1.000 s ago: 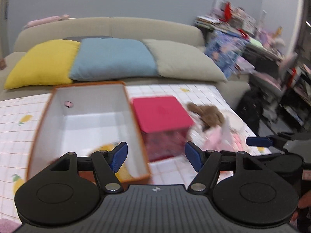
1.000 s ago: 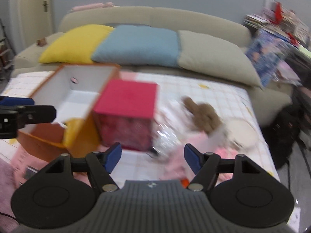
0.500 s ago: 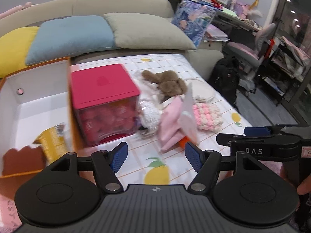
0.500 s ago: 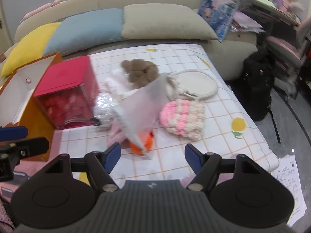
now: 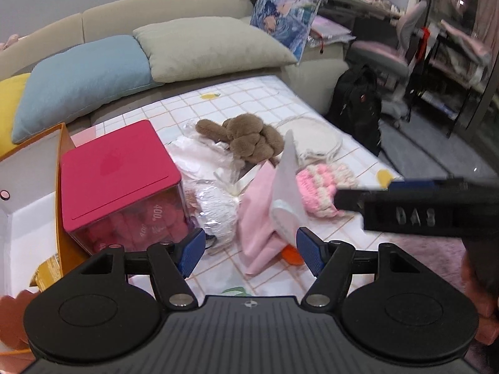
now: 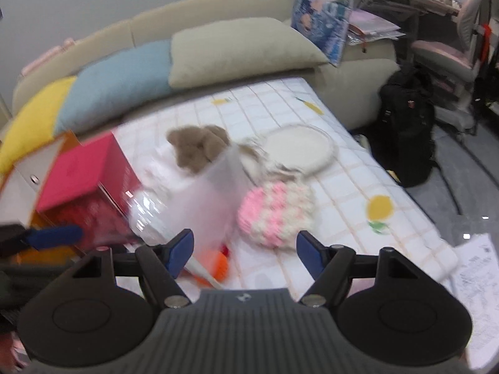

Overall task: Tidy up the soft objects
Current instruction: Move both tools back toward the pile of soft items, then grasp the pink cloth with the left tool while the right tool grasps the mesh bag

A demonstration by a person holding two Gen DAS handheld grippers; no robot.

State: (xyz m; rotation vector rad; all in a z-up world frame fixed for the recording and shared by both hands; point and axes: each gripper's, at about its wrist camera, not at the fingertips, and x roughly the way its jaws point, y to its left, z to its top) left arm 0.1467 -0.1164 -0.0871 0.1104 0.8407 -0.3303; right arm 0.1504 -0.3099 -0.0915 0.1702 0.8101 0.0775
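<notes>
Tilting steeply down over the checked worktop (image 5: 259, 93), the left claw (image 5: 249, 251) hangs released with nothing between its blue pads. The right claw (image 6: 244, 249) tilts down likewise; its jaws have just been spreading and are empty. In the left view the right claw reaches in level from the right edge, just ahead and to the right of the left one.

Just ahead of the left claw lies a pink cloth (image 5: 260, 218), its long axis running away from the claw, with a stiff white sheet (image 5: 285, 184) standing upright on it. A pink-and-white knitted piece (image 6: 276, 215) lies flat just ahead of the right claw, between its pads in view. The brown plush toy (image 5: 249, 140) sprawls farther off, its long axis crosswise. A red box (image 5: 115, 180) stands ahead-left.
</notes>
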